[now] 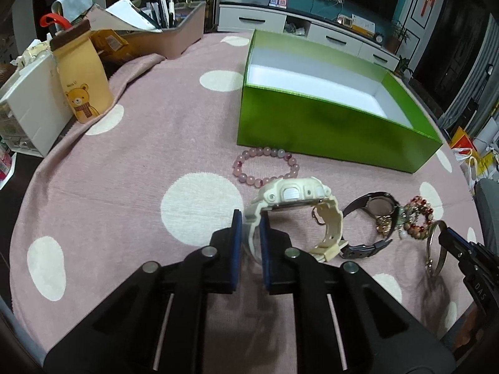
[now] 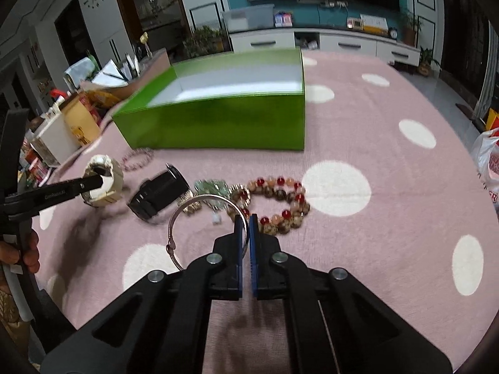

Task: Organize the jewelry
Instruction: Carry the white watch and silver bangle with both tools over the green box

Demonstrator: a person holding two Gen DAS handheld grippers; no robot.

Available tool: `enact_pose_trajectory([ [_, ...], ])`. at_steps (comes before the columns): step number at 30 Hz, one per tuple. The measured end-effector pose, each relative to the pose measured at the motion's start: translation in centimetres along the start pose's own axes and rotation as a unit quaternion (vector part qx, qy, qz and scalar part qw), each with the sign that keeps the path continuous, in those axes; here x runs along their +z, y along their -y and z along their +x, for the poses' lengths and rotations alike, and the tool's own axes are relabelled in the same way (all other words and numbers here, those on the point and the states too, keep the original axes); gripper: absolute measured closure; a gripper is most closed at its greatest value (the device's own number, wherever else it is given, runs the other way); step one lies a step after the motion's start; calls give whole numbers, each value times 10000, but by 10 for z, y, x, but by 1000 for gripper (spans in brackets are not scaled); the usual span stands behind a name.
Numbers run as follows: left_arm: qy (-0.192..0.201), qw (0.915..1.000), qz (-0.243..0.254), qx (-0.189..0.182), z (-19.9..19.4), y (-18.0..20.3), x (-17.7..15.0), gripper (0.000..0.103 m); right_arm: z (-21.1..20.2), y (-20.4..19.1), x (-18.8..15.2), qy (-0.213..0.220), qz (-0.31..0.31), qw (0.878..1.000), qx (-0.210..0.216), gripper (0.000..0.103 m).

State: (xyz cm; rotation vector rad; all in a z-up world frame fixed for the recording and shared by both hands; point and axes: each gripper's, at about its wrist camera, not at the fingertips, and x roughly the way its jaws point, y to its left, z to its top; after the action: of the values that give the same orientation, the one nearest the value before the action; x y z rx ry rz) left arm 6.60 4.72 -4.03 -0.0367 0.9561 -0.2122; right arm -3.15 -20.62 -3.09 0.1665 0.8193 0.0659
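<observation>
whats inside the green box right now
The green box shows only bare white lining on the floor and walls in view; no jewelry in it. Its near wall hides the front strip of the floor in both views, so that part cannot be checked.

Legible lettering, itemised:
1. Right claw [image 1: 444, 233], black arm at the left wrist view's right edge: white capitals "DAS" are showing; the rest is running out of view.
2. Left claw [image 2: 101, 176], black arm in the right wrist view: a white printed word is showing, too blurred to read.
</observation>
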Motion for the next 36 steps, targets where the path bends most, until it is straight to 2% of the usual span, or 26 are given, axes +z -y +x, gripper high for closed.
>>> enact_pose_trajectory([
  [15,396,9988,147,-261,-44,27,14,92,-36,11,22,659,220,9974,204,100],
  [26,609,9975,240,-272,-54,40,36,92,-44,13,44,1075,275,9933,317,100],
  [36,689,9966,341,-290,-52,54,51,92,-40,14,55,1201,290,9917,356,100],
])
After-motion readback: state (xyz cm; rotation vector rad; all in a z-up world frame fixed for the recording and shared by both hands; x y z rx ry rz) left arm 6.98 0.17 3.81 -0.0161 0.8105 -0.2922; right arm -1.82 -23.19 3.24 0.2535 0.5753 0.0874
